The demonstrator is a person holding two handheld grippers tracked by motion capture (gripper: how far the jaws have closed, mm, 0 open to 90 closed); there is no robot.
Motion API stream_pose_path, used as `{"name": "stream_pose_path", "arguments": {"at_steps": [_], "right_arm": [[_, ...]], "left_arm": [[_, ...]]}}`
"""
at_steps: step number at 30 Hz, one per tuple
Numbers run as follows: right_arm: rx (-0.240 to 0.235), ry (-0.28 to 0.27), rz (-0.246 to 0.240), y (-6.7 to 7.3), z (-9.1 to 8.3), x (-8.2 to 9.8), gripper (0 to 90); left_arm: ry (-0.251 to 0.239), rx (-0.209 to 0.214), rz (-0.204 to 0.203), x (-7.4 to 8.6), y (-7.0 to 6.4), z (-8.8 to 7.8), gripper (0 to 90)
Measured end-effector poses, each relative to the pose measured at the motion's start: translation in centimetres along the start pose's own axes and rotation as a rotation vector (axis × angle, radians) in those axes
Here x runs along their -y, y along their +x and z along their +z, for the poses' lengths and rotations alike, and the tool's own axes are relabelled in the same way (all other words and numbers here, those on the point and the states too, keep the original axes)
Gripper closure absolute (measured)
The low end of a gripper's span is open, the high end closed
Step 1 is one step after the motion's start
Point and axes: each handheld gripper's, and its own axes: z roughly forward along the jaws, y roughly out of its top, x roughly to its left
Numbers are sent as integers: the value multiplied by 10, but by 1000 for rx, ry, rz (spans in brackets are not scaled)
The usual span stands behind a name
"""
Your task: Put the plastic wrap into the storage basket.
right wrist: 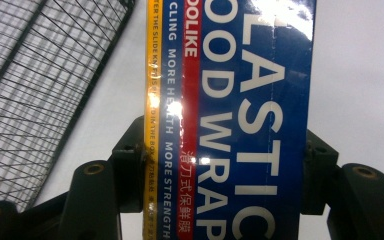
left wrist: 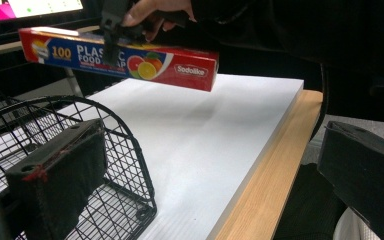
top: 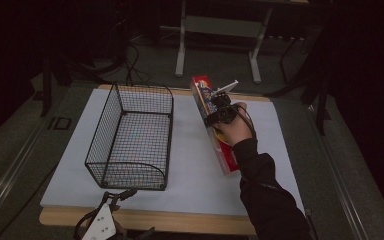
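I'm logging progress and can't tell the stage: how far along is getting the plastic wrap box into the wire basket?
Done: the right gripper has clamped the plastic wrap box and lifted it off the white board. In hand: carrying it. Left: placing it in the empty wire basket.

A white board point(top: 180, 150) lies on a wooden table point(top: 145, 220), whose light edge shows along the near side. Beyond the table, a grey metal frame with two legs point(top: 217, 35) stands on the dark floor, and black cables point(top: 135, 65) trail across the floor near it.
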Motion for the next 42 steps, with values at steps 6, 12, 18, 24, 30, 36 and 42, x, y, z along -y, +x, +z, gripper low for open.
{"name": "stream_pose_path", "arguments": {"at_steps": [6, 12, 18, 24, 30, 36, 42], "right_arm": [[-10, -40, -8, 7, -17, -5, 393], [-11, -90, -17, 15, -35, -12, 394], [-27, -122, -38, 30, -47, -19, 394], [-49, -147, -65, 50, -54, -27, 394], [-75, -164, -96, 73, -58, -36, 394], [-93, -181, -120, 94, -60, -43, 394], [-112, -207, -132, 112, -61, -50, 394]], "left_arm": [[0, 1, 1, 0, 1, 1, 1], [2, 6, 3, 0, 1, 2, 1], [1, 12, 2, 0, 2, 4, 2], [-2, 12, 2, 0, 2, 3, 1], [1, 11, 1, 0, 2, 3, 1], [0, 7, -1, 0, 2, 2, 1], [1, 8, 2, 0, 1, 1, 1]]}}
